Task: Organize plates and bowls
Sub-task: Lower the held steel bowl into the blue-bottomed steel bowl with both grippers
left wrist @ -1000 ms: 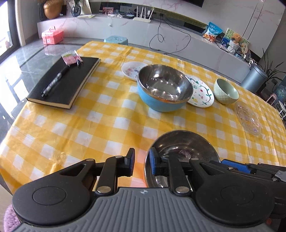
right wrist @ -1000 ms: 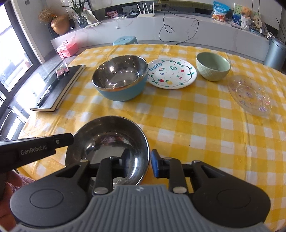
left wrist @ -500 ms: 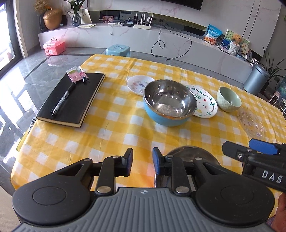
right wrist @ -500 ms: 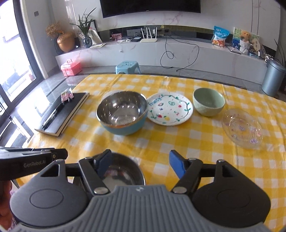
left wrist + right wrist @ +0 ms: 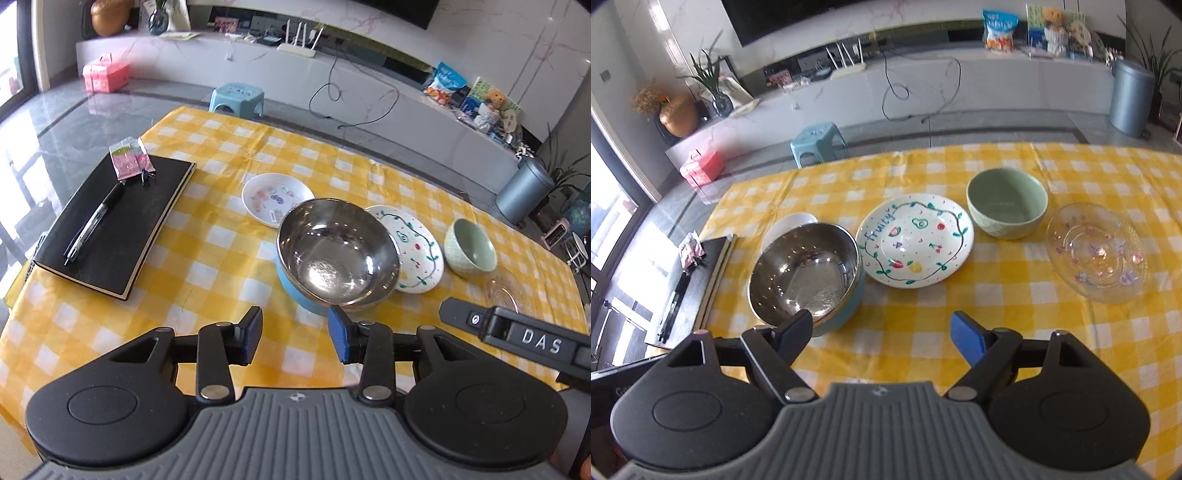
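A steel bowl [image 5: 338,254] lies tilted inside the blue-sided steel bowl [image 5: 295,291] on the yellow checked table; both show in the right wrist view, steel bowl [image 5: 805,271], blue bowl [image 5: 846,314]. Beside them lie a white "Fruity" plate [image 5: 916,240], a green bowl [image 5: 1006,206], a clear glass plate [image 5: 1097,251] and a small white plate [image 5: 277,197]. My left gripper [image 5: 295,334] is open and empty just in front of the nested bowls. My right gripper [image 5: 882,328] is wide open and empty, to the right of them.
A black notebook [image 5: 114,225] with a pen [image 5: 94,225] and a pink packet lies at the table's left. The right gripper's body [image 5: 517,332] shows at the right of the left wrist view. A blue stool [image 5: 816,142] stands beyond the table.
The steel bowl that was near the front edge now lies inside the blue bowl. My right gripper has opened wide; my left gripper has opened further. Both pulled back.
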`<state>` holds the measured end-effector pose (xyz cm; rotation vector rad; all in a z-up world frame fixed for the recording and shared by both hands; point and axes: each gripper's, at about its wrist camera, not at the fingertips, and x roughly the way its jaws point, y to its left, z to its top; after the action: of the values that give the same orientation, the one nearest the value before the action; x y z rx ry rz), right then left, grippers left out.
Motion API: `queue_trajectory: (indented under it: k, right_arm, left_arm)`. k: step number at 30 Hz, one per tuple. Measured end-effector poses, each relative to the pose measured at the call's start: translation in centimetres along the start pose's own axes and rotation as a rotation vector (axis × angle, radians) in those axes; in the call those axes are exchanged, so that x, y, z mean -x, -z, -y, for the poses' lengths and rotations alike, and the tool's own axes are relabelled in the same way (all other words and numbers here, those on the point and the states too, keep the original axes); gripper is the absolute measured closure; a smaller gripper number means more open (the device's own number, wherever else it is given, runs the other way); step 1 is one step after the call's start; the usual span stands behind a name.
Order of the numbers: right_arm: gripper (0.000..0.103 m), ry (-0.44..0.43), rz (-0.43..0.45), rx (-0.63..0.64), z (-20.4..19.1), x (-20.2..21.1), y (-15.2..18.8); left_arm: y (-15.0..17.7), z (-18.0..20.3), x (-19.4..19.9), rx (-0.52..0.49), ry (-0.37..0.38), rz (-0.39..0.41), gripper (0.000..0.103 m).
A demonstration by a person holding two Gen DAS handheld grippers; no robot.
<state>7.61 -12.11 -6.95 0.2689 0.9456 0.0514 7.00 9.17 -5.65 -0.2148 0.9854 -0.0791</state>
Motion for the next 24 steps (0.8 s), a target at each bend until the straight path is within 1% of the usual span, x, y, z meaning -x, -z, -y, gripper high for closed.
queue_trajectory:
  k: [4, 6, 8, 13, 16, 18, 19, 22, 24]
  right_arm:
    - [0.03, 0.006, -0.048, -0.007, -0.6, -2.7, -1.2]
    - [0.03, 0.001, -0.063, -0.01, -0.9, -3.9, -1.6]
    - [0.037, -0.007, -0.078, -0.014, -1.2, -5.0, -1.9]
    - [0.043, -0.012, -0.112, -0.02, -1.8, -7.4, -2.4]
    - [0.048, -0.006, -0.124, -0.025, -1.9, -8.7, -2.7]
    - [0.049, 0.0, -0.128, -0.034, -1.8, -9.5, -2.9]
    - [0.053, 0.003, -0.132, -0.038, -1.7, -9.9, -3.1]
    - [0.056, 0.001, -0.141, -0.046, -1.6, -10.5, -3.1]
    - [0.06, -0.002, -0.145, -0.045, -1.6, -10.9, -3.2]
  left_arm:
    - [-1.4, -0.2, -1.9, 0.023, -0.017, -0.027, 0.057]
    - [-2.0, -0.2, -2.8, 0.028, -0.02, -0.036, 0.057]
    - [-2.4, -0.3, -3.8, 0.034, -0.023, -0.043, 0.057]
    - [-3.2, -0.7, -6.2, 0.05, -0.03, -0.066, 0.057]
    - [-3.4, -0.9, -7.4, 0.054, -0.035, -0.077, 0.057]
    - [-3.4, -1.0, -8.0, 0.062, -0.039, -0.085, 0.06]
    - [-3.3, -1.0, -8.3, 0.066, -0.042, -0.091, 0.062]
    - [-3.2, -1.2, -9.1, 0.073, -0.04, -0.099, 0.07]
    - [-3.2, -1.2, -9.3, 0.073, -0.04, -0.098, 0.072]
